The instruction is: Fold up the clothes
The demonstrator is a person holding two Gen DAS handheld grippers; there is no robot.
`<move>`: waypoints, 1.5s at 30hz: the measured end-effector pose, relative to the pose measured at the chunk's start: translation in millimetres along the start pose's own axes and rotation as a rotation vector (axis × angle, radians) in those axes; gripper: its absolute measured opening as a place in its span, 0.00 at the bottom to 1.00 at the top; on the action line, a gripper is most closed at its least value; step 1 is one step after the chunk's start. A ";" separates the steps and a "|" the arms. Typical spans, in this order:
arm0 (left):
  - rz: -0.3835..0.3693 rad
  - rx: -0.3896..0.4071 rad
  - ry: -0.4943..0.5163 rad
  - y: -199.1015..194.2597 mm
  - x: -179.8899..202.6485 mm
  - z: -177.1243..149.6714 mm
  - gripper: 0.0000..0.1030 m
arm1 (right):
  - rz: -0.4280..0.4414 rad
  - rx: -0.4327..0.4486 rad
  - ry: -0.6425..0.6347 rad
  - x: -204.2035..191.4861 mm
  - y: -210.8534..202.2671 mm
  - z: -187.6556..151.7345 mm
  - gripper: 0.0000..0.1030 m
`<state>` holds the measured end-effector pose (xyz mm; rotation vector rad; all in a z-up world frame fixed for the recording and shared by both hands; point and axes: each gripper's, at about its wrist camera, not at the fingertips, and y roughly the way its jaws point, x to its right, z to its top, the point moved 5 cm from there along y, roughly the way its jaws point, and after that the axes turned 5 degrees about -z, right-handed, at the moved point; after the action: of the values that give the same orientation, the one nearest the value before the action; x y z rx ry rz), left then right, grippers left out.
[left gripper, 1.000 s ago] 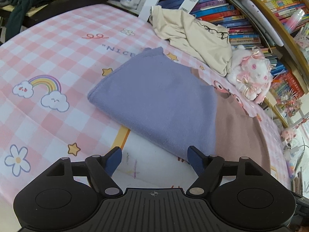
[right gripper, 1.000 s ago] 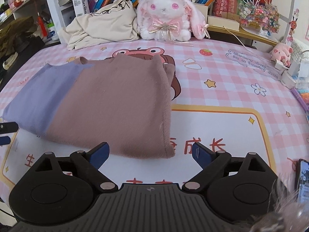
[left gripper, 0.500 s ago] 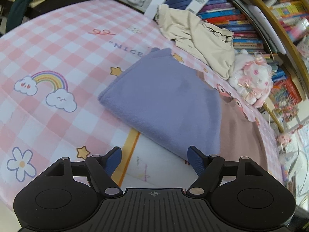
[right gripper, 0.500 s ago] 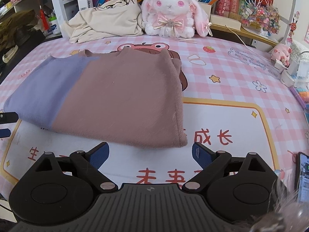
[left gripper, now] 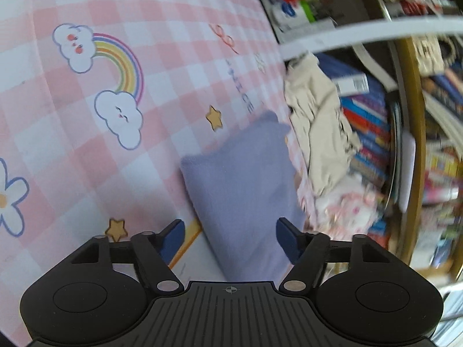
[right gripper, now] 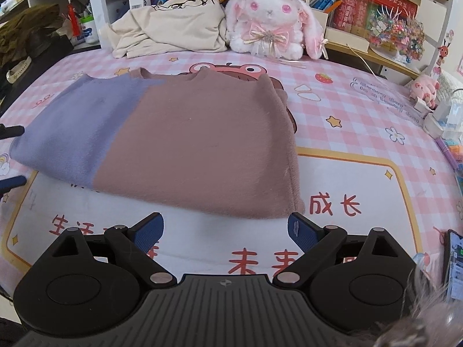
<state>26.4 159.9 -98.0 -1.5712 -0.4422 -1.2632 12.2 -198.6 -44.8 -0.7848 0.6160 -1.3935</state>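
While my L claw (left gripper: 230, 238) tips in over the lilac end of the folded sweater (right gripper: 162, 144), its blue pads (left gripper: 173, 238) stand apart w/ the fabric edge showing between them but not pinched; the jaws have just been closing a bit. From that view the lilac part (left gripper: 240, 190) runs away from the claw, w/ the pink checked bed sheet (left gripper: 162, 29) beside it carrying a rainbow-and-clouds print (left gripper: 115, 66). View is blurry on the far side, so detail there is hard to read.

My R claw (right gripper: 225, 231) hovers just short of the sweater's near hem, pads wide apart, nothing between them but the sheet's white panel w/ red characters (right gripper: 334, 204). Sweater lies flat approx mid-bed in a rectangle: lilac section (right gripper: 75, 133) on one side, brown section (right gripper: 208, 144) on the other, collar edge toward the shelves. L claw's fingers (right gripper: 11, 180) peek in at the lilac end.

Behind the sweater, a crumpled cream garment (right gripper: 170, 29) sits beside a white-and-pink plush bunny (right gripper: 269, 20), both against the bookshelf (right gripper: 376, 8). A small pink plush (right gripper: 424, 86) sits at the far R, and a phone (right gripper: 454, 263) lies at the sheet's edge near my R claw.
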 end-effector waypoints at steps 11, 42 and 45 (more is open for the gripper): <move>-0.004 0.050 -0.095 6.8 -5.0 13.0 0.51 | -0.035 -0.027 0.020 -0.9 0.2 -5.3 0.91; -0.010 0.120 0.008 12.6 3.9 16.0 0.53 | -0.057 -0.028 0.034 2.1 -3.3 -6.7 0.90; -0.006 0.140 0.011 15.5 6.3 17.6 0.52 | -0.062 -0.029 0.025 1.8 -3.0 -7.0 0.90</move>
<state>49.6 166.9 -98.5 -1.4455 -0.5172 -1.2189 5.0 -201.2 -46.6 -0.8167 0.6371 -1.4560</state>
